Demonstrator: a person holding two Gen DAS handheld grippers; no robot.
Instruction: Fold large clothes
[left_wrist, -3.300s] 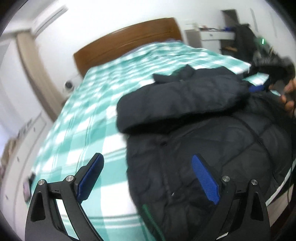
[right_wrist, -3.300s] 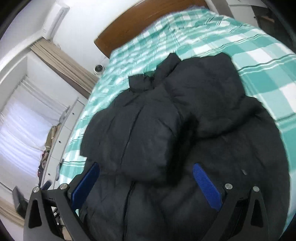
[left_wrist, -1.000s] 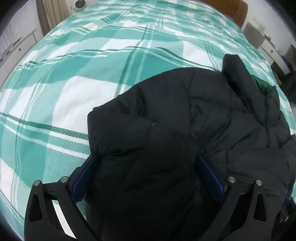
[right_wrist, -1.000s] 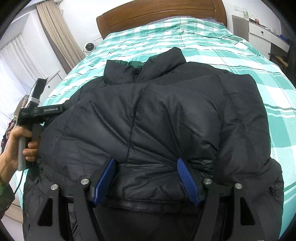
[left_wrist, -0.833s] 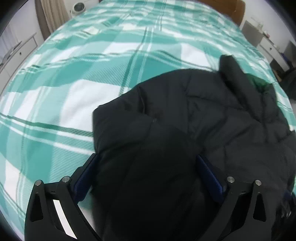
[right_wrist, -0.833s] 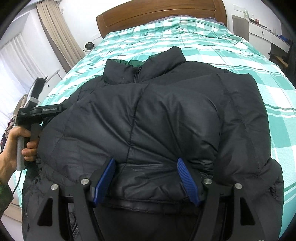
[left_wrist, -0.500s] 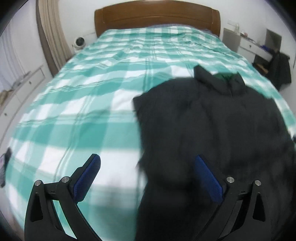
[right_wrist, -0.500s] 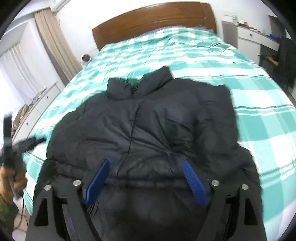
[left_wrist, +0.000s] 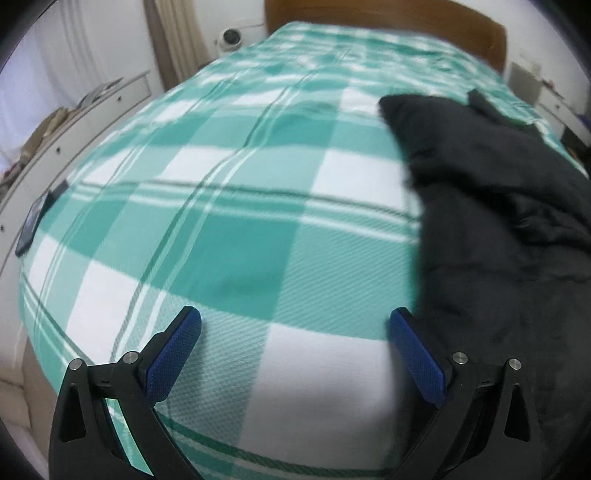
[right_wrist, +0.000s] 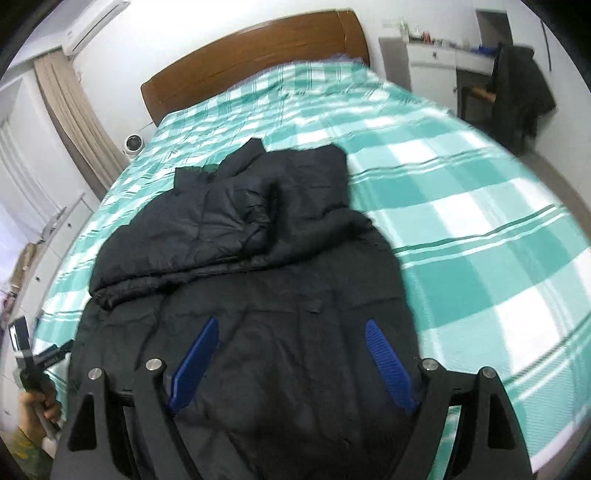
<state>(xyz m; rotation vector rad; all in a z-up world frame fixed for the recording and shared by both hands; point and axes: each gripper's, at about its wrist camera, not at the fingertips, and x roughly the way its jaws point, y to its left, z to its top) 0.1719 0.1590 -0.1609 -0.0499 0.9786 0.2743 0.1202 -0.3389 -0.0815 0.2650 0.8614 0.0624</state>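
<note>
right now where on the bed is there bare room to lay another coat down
Bare bedspread lies right of the black jacket, toward the desk; another patch lies between the jacket's collar and the headboard; a third lies left of it, under the open left gripper. The near middle is crowded by the jacket.

Matt quilted jacket (right_wrist: 258, 280), woven bedspread (left_wrist: 229, 229), polished wooden headboard (right_wrist: 251, 59)

jacket (right_wrist: 251, 280): black, puffy, quilted | state: sleeves folded in across chest, collar up with green lining showing | pose: lay flat, collar toward upper centre of right wrist view, hem at bottom | place: centre-left of that frame; right edge of left wrist view (left_wrist: 498, 221), blurred
</note>
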